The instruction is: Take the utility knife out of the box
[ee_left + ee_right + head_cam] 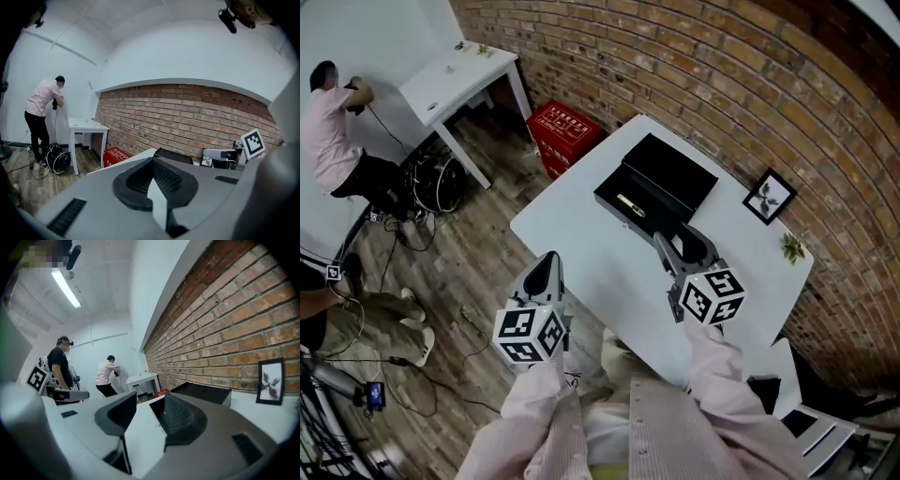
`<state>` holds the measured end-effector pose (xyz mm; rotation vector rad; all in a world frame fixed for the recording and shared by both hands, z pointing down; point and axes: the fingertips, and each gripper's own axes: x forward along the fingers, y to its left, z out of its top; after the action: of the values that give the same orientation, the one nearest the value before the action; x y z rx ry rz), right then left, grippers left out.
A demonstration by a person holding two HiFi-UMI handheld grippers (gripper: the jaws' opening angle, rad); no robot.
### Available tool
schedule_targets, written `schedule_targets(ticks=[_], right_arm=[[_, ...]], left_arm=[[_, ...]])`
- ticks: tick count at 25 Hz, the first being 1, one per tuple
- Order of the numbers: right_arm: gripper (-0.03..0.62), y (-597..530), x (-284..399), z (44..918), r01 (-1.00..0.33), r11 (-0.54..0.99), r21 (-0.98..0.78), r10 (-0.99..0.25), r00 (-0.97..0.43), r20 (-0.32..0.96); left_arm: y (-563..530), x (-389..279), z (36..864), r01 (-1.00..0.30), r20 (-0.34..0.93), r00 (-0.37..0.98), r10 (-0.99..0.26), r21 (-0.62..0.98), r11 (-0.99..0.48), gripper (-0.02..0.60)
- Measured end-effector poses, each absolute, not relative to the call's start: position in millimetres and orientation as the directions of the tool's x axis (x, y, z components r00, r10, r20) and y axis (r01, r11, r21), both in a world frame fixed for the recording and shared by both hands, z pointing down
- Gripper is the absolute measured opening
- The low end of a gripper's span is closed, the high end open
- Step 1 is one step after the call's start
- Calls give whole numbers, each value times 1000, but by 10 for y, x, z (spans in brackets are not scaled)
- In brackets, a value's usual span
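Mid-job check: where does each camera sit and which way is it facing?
Head view: on the head, steeply down at the table and open box; left gripper, right gripper and sleeves show.
Left gripper view: on the left gripper, toward the brick wall; jaws together.
Right gripper view: on the right gripper, along the brick wall; jaws apart, empty.
Shared: both gripper views see the box and the person in pink.
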<state>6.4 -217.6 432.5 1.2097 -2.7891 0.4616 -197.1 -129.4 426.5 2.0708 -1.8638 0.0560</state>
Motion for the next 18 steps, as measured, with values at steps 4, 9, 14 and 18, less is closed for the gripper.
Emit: schedule_targets(ticks=[4, 9, 14, 18], right_arm=[[172, -2461, -23, 4385, -733, 633, -248, -709, -678, 195], [172, -2750, -144, 4504, -737, 632, -239, -701, -675, 229], [172, -2965, -277, 4708, -730, 648, -217, -669, -681, 296], [172, -3103, -383, 4873, -720, 666, -195, -637, -685, 353]], left_arm=[[-1581, -2034, 4342, -967, 287, 151, -946, 243, -81, -8], [-1895, -2064, 4461, -962, 315, 182, -932, 253, -102, -8], [-2130, -2030, 4650, -955, 350, 218, -911, 269, -125, -8], [-2290, -2019, 4773, -949, 374, 244, -895, 280, -142, -8]])
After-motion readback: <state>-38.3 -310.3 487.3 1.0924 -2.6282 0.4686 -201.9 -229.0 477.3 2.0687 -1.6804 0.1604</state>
